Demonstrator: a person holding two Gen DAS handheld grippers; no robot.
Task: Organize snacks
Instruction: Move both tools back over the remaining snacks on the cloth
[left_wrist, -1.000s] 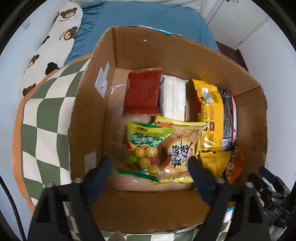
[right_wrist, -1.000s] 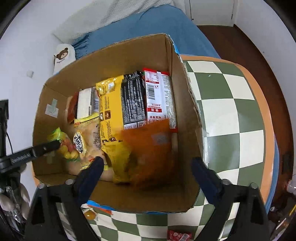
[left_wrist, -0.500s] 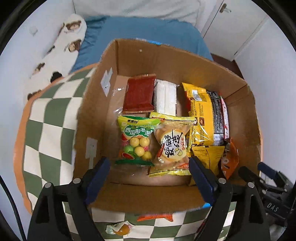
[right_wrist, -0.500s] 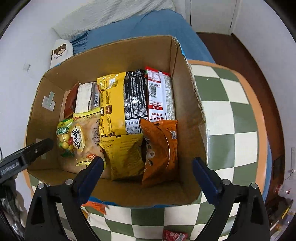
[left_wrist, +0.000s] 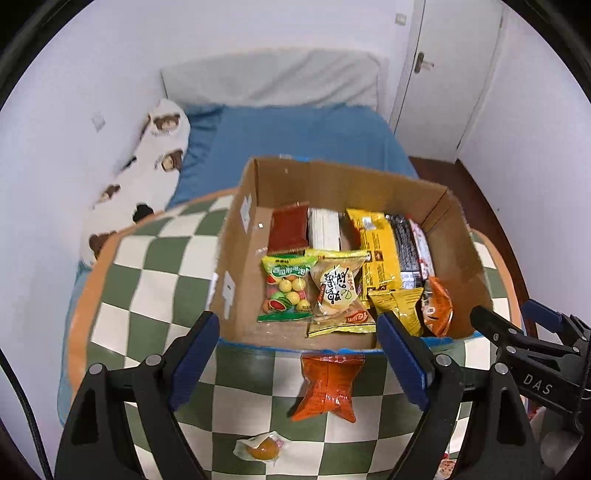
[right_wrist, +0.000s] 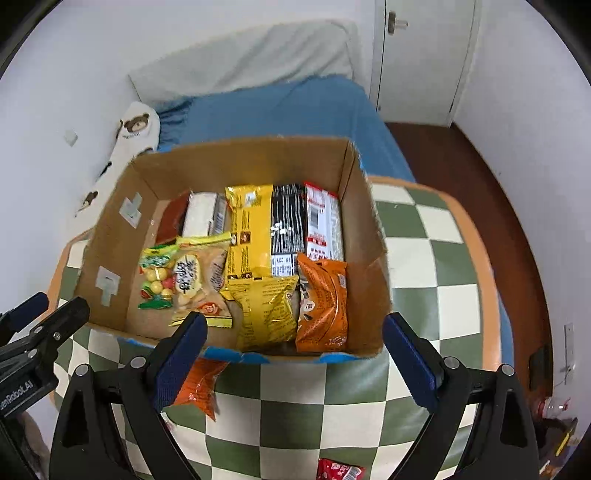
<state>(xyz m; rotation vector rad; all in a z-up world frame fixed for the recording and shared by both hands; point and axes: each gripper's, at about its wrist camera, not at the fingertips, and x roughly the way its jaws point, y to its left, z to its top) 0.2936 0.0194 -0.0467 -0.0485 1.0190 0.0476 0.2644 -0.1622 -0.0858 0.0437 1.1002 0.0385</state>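
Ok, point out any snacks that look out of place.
Three packets lie outside the cardboard box on the checkered cloth: an orange packet, a small clear-wrapped yellow snack, and a red packet nearer the edge.

One box (left_wrist: 465, 258) stood on one checked cloth (left_wrist: 155, 273). Nine packets lay inside it. Outside lay one orange packet (left_wrist: 328, 387), one small wrapped sweet (left_wrist: 260, 448) and one red packet (right_wrist: 338, 470). Two grippers showed.

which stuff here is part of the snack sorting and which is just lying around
Job:
cardboard box
snack packets inside it
orange packet on the checked cloth
wrapped sweet
red packet

Just there:
bear pillow
blue bed
door
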